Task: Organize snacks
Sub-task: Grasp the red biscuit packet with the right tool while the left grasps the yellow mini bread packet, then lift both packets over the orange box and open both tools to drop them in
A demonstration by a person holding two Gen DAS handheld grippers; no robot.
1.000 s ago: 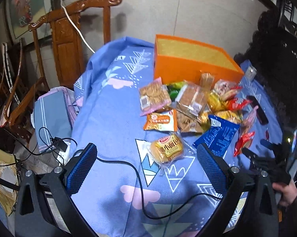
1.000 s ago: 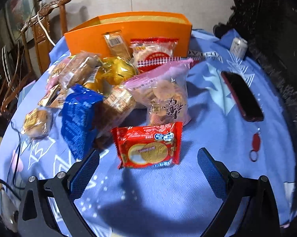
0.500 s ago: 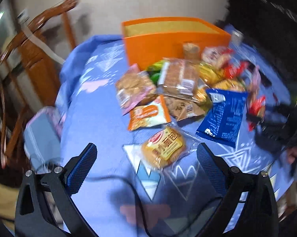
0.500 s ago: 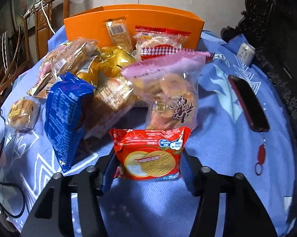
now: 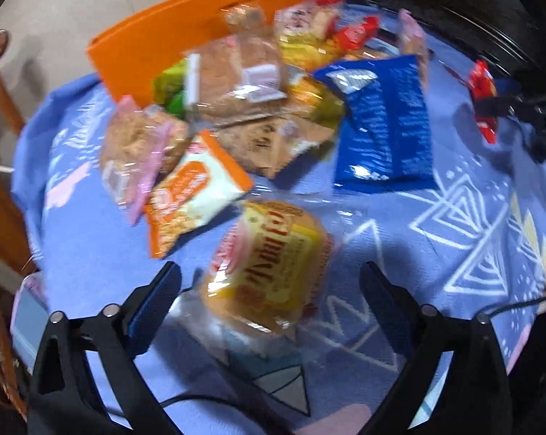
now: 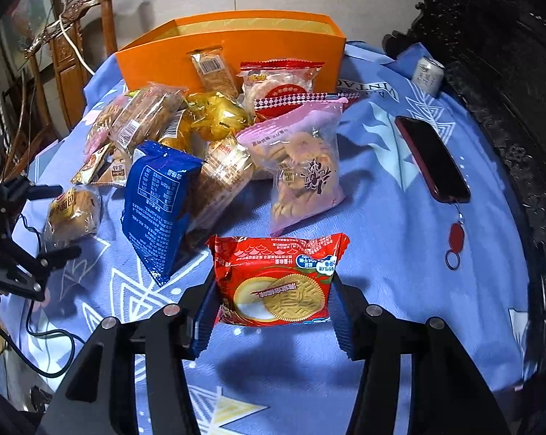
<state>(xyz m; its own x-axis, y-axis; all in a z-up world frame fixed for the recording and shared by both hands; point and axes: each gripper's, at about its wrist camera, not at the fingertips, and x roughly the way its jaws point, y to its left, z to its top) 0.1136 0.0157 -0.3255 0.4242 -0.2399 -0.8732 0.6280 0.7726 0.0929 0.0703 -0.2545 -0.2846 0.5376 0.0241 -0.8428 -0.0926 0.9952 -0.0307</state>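
Since 1 second ago right gripper (image 6: 273, 311) has clamped red biscuit pack (image 6: 276, 282) | left gripper (image 5: 269, 290) descended, jaws closing, not touching bun packet (image 5: 269, 268) on blue cloth (image 5: 454, 217) | both light, crushable, slippery film; grip side edges.

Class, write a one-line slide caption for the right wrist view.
Right gripper clamps a red biscuit packet before a snack pile and orange box.
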